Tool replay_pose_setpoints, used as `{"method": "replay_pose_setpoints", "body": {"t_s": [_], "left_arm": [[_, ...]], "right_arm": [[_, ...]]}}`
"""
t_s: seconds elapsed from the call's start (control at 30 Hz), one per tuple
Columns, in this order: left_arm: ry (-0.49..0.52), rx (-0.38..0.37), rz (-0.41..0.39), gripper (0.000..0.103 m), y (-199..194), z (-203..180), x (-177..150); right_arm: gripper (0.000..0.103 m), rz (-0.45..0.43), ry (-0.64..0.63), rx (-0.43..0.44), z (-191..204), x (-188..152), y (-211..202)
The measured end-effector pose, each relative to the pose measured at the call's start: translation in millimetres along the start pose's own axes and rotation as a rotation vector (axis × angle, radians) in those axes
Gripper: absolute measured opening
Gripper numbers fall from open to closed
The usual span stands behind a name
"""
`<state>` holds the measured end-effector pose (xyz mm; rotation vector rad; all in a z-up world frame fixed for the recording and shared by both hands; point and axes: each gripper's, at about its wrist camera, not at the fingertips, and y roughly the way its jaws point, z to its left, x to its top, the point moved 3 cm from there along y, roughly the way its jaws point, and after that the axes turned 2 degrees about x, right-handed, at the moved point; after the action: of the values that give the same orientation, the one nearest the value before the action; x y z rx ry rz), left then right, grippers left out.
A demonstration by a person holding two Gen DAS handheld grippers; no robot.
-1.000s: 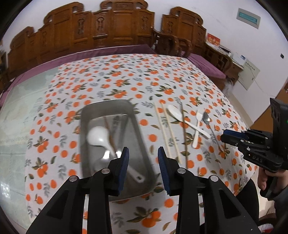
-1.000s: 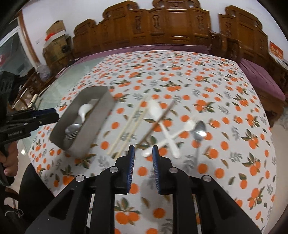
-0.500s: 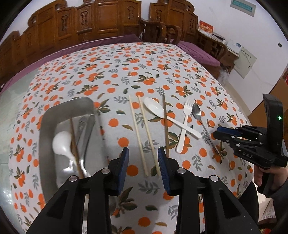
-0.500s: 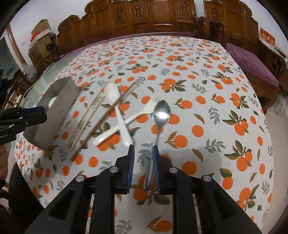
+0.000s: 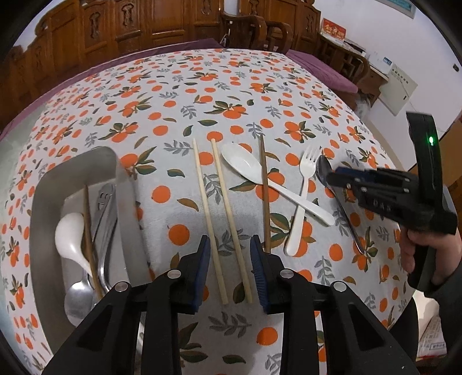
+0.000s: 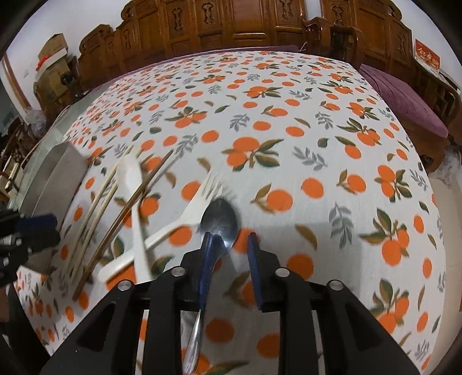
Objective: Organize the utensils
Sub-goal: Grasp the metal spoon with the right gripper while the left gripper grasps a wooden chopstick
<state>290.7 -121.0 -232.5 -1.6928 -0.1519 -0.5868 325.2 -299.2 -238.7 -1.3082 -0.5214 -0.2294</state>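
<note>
In the left wrist view my left gripper (image 5: 228, 259) hangs low over two pale chopsticks (image 5: 219, 202). Both run between its jaws, which are closing, and the pads stand clear of them. A white plastic spoon (image 5: 239, 161), a brown chopstick (image 5: 265, 196), a white fork (image 5: 303, 202) and a metal spoon (image 5: 324, 170) lie to the right. My right gripper (image 6: 229, 253) is just above the metal spoon (image 6: 219, 219), jaws opening. The spoon's handle passes under the left pad and nothing is gripped. The metal tray (image 5: 43, 202) holds a white spoon, a brown chopstick and metal utensils.
An orange-print cloth (image 6: 288, 115) covers the table. Carved wooden chairs (image 6: 260, 26) line the far side. A person's hand (image 5: 415, 248) holds the right gripper (image 5: 340, 177) at the table's right edge. In the right wrist view the tray (image 6: 57, 173) is at far left.
Both grippers have sunk toward the table. The left one has shifted from over the tray to over the pale chopsticks. The right one now sits over the metal spoon, its jaws wider.
</note>
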Motion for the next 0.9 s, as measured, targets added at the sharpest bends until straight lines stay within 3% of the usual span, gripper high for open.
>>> {"method": "replay_pose_setpoints", "body": {"t_s": [0.3, 0.4, 0.43, 0.67, 0.9], "left_arm": [[-0.005, -0.001, 0.018, 0.027, 10, -2, 4], [-0.010, 0.001, 0.027, 0.027, 15, -3, 5], [-0.010, 0.004, 0.031, 0.027, 17, -3, 5], [-0.025, 0.023, 0.048, 0.026, 29, 1, 7], [-0.020, 0.029, 0.054, 0.026, 34, 1, 10]], "right_arm": [[0.030, -0.005, -0.049, 0.004, 8, 8, 7], [0.025, -0.004, -0.058, 0.009, 8, 8, 7], [0.016, -0.001, -0.066, 0.015, 9, 8, 8], [0.004, -0.013, -0.051, 0.059, 9, 8, 1], [0.002, -0.021, -0.050, 0.044, 10, 0, -15]]}}
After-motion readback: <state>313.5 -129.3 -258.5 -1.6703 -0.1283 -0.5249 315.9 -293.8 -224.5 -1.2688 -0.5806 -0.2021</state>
